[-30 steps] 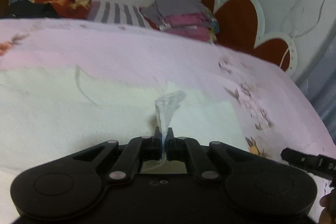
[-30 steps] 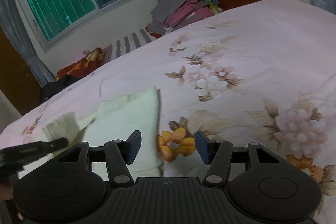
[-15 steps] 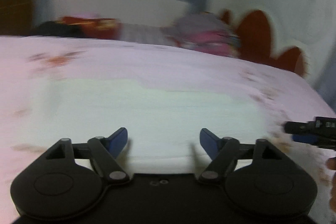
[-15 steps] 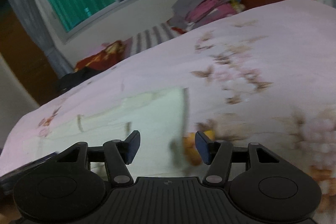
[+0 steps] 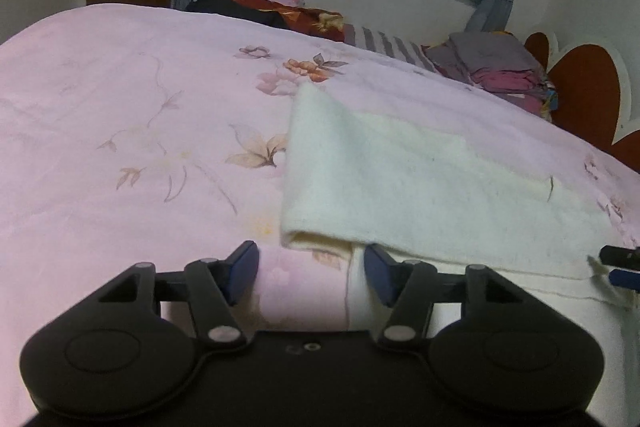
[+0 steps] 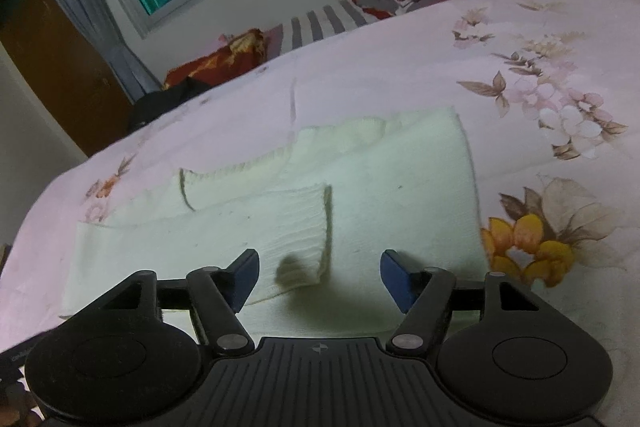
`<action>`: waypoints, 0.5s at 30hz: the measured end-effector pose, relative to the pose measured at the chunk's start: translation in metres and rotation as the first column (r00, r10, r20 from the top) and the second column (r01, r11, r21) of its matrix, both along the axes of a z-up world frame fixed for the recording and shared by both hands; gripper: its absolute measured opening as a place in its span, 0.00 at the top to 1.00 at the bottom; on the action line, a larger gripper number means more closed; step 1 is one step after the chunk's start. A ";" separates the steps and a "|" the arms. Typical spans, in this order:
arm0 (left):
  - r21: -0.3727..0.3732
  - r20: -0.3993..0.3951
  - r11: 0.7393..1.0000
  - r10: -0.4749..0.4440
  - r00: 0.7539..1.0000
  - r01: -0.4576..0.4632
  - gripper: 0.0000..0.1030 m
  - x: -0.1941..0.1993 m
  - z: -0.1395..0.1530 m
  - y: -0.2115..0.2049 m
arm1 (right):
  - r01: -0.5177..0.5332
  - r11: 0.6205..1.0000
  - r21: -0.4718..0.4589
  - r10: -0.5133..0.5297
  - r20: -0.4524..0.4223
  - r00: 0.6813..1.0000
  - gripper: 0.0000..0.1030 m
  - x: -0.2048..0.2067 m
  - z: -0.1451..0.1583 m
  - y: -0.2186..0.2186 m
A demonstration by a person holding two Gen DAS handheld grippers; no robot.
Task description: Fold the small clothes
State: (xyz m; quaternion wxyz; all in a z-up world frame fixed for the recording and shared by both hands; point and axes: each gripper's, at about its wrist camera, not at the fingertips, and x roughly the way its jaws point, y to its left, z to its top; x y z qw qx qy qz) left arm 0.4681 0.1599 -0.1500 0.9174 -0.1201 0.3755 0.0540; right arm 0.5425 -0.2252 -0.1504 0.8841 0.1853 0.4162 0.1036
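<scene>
A cream knitted garment [image 5: 420, 179] lies partly folded on the pink floral bedspread [image 5: 120, 115]. My left gripper [image 5: 311, 271] is open and empty, just in front of the garment's near left folded corner. In the right wrist view the same garment [image 6: 380, 179] lies flat with a ribbed sleeve cuff [image 6: 308, 223] folded over its middle. My right gripper [image 6: 319, 275] is open and empty, low over the garment's near edge, with the cuff end between its fingers. The right gripper's tip [image 5: 622, 265] shows at the right edge of the left wrist view.
A stack of folded grey and pink clothes [image 5: 496, 67] sits at the far side of the bed by the red heart-shaped headboard [image 5: 580, 99]. A striped cloth [image 6: 320, 23] and a red and dark pile [image 6: 224, 55] lie under the window.
My left gripper was shut on a bit of the cream fabric; it has let go, opened and swung left to the garment's left edge. My right gripper moved left over the garment.
</scene>
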 end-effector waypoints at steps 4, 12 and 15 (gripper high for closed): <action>0.012 -0.026 0.999 -0.040 0.999 0.040 0.44 0.005 -0.006 0.003 | -0.006 1.000 -0.004 0.006 -0.005 1.000 0.35 0.007 -0.003 0.008; -0.025 0.030 0.996 -0.090 0.995 0.091 0.50 -0.002 0.005 0.000 | -0.074 0.997 -0.014 0.074 0.032 0.997 0.95 0.016 0.008 0.029; 0.018 0.030 0.996 -0.089 0.996 0.088 0.36 0.001 0.005 -0.007 | -0.084 0.996 -0.017 0.086 0.114 0.990 0.95 0.009 0.030 0.034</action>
